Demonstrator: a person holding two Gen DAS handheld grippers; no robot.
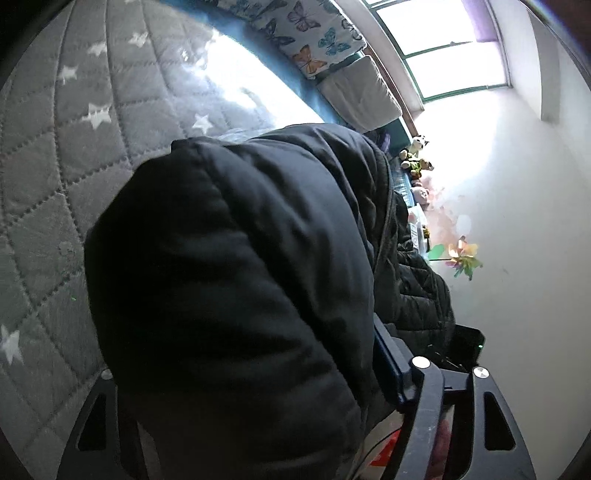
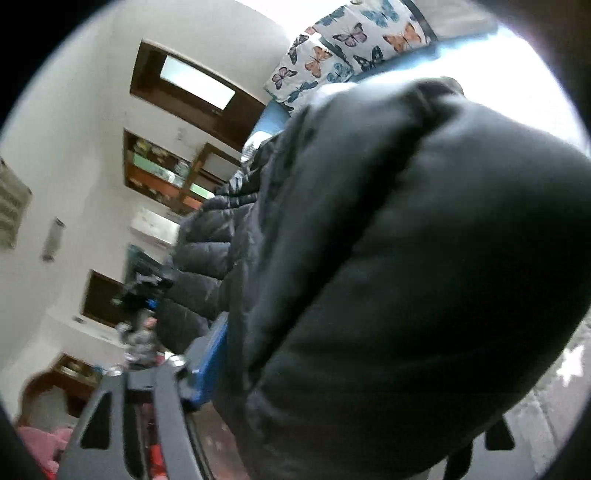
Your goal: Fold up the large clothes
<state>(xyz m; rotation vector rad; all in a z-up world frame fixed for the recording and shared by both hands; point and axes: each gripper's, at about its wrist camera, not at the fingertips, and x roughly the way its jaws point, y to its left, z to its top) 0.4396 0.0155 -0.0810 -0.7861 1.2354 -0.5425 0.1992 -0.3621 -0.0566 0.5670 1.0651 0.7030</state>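
A black puffer jacket (image 1: 236,280) fills most of the left wrist view and bulges over my left gripper (image 1: 332,391), which is shut on a thick fold of it; one blue-padded finger (image 1: 388,365) shows on the right, the other is hidden under the cloth. The view is rolled sideways above a grey quilted bedspread with white stars (image 1: 74,155). In the right wrist view the same jacket (image 2: 406,266) covers my right gripper (image 2: 295,369), shut on it, with a blue pad (image 2: 210,358) showing at the left.
A butterfly-print pillow (image 1: 314,33) and a white pillow (image 1: 362,96) lie at the bed's head. Soft toys (image 1: 417,155) and a paper pinwheel (image 1: 461,258) sit by the white wall under a window (image 1: 443,44). Wooden shelves (image 2: 166,173) stand across the room.
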